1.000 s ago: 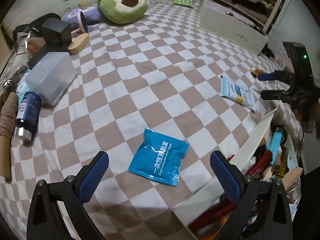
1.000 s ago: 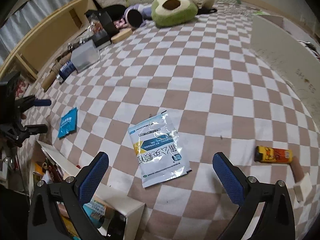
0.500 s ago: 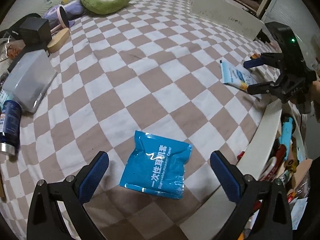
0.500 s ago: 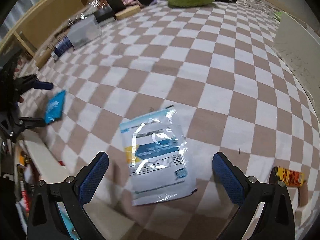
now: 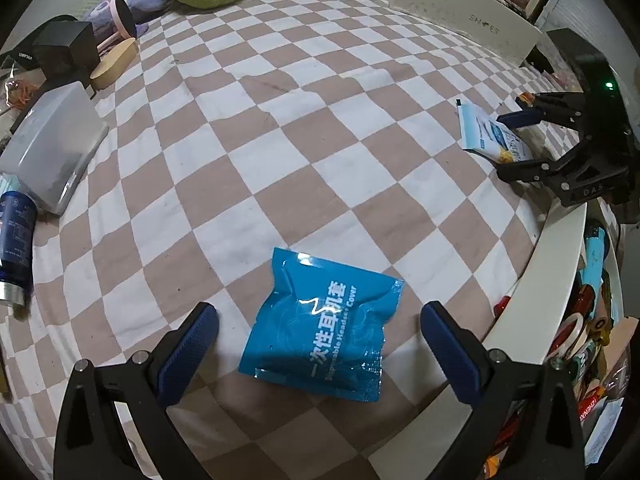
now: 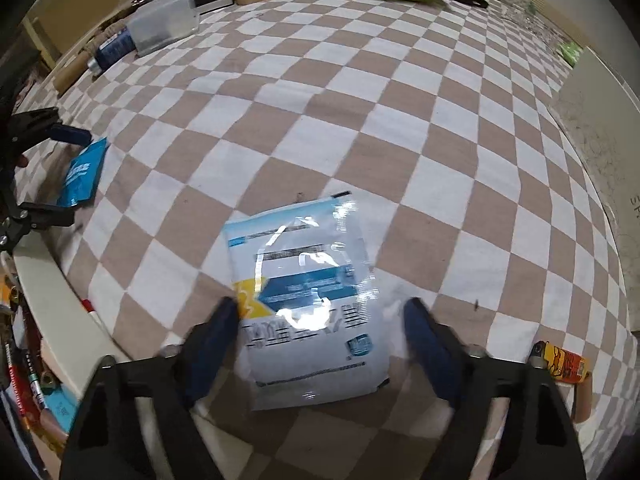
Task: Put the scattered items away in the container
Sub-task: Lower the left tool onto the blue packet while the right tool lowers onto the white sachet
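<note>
Blue pads of our left gripper (image 5: 319, 338) gape wide round the blue packet (image 5: 320, 326), untouched; our right gripper (image 6: 320, 330), lower centre, has just been closing w/ the white sachet (image 6: 308, 300) between, left pad at its edge.

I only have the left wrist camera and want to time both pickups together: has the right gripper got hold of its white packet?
Observer: Not yet. In the right wrist view the white packet lies flat between the fingers of the right gripper. Its jaws have just been closing, but a gap shows between the packet and one finger.
Operator: Is anything close by that it might catch?
Observer: An orange lighter lies on the checked cover beside that packet. It is outside the fingers and apart from the packet.
</note>
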`<state>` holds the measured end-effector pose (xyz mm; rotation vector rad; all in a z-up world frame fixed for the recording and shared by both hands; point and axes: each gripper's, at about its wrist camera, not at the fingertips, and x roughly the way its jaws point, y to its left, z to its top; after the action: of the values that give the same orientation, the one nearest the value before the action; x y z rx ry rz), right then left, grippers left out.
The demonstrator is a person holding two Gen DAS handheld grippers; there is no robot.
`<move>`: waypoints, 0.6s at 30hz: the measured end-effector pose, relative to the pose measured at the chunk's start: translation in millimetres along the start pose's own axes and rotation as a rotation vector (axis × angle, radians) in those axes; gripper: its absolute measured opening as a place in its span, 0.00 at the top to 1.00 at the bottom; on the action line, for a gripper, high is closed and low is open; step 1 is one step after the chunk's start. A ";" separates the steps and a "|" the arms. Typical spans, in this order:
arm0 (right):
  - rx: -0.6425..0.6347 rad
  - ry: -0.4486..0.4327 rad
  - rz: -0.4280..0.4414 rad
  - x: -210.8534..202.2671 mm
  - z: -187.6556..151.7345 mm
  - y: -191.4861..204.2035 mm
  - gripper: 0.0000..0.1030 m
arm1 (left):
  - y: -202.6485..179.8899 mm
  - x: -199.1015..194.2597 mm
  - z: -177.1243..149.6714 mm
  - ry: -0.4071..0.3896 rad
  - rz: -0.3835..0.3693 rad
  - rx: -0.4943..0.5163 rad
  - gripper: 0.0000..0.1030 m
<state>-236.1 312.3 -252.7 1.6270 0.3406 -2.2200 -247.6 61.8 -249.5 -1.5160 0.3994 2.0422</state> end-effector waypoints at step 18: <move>0.171 -0.032 0.104 -26.2 -5.3 -14.6 0.51 | -5.8 5.8 3.4 0.003 -0.084 -0.007 0.12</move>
<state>-230.7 331.5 -229.6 1.6516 0.0572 -2.2458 -248.0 69.7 -253.4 -1.5150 0.3247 1.9788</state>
